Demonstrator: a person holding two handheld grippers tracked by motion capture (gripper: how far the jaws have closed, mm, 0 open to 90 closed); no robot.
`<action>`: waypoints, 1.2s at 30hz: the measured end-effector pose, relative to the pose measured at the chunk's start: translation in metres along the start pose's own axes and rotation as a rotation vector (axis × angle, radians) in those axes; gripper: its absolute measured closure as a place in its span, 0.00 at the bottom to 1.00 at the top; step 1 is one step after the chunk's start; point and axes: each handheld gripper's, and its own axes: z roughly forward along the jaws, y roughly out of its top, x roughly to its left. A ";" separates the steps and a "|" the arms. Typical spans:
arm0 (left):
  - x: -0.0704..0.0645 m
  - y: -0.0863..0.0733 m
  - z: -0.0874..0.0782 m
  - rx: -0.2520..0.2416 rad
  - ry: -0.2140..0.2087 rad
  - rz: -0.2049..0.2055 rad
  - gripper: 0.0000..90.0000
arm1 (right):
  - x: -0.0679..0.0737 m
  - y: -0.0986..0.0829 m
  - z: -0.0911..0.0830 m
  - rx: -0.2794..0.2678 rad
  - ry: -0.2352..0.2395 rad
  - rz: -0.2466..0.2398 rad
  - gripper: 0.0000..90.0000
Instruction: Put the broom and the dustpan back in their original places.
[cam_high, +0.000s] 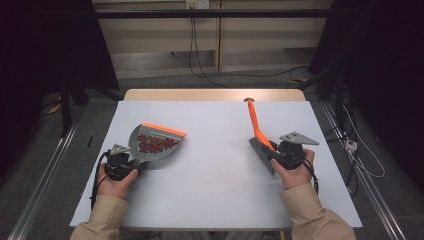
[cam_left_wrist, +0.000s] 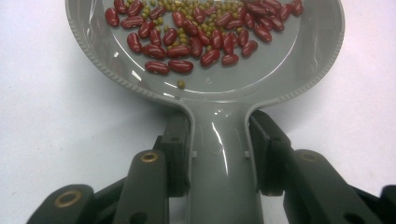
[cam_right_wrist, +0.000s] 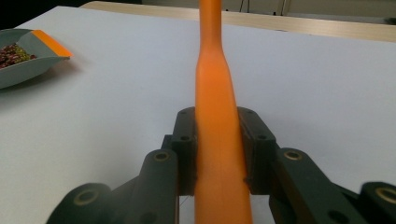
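On a white table (cam_high: 210, 190), the left gripper (cam_left_wrist: 218, 154) clamps the handle of a grey dustpan (cam_high: 155, 145) holding red beans (cam_left_wrist: 196, 32), while the right gripper (cam_right_wrist: 218, 149) grips an orange-handled brush (cam_high: 257, 132) well apart at the right side.

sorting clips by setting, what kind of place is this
Probably a lab or recording workspace, not a home: a plain white table on a bare floor, dark curtains at both sides, and cables running down the wall behind it.
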 end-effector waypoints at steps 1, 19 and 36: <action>0.001 0.000 0.000 -0.002 0.005 -0.007 0.70 | -0.001 0.000 0.000 0.000 -0.004 0.001 0.79; -0.001 0.000 0.005 0.008 0.038 -0.028 0.70 | -0.023 -0.001 -0.004 0.001 -0.071 0.022 0.79; -0.003 -0.001 0.004 -0.001 0.032 -0.033 0.69 | -0.058 -0.007 -0.017 0.010 -0.196 0.016 0.79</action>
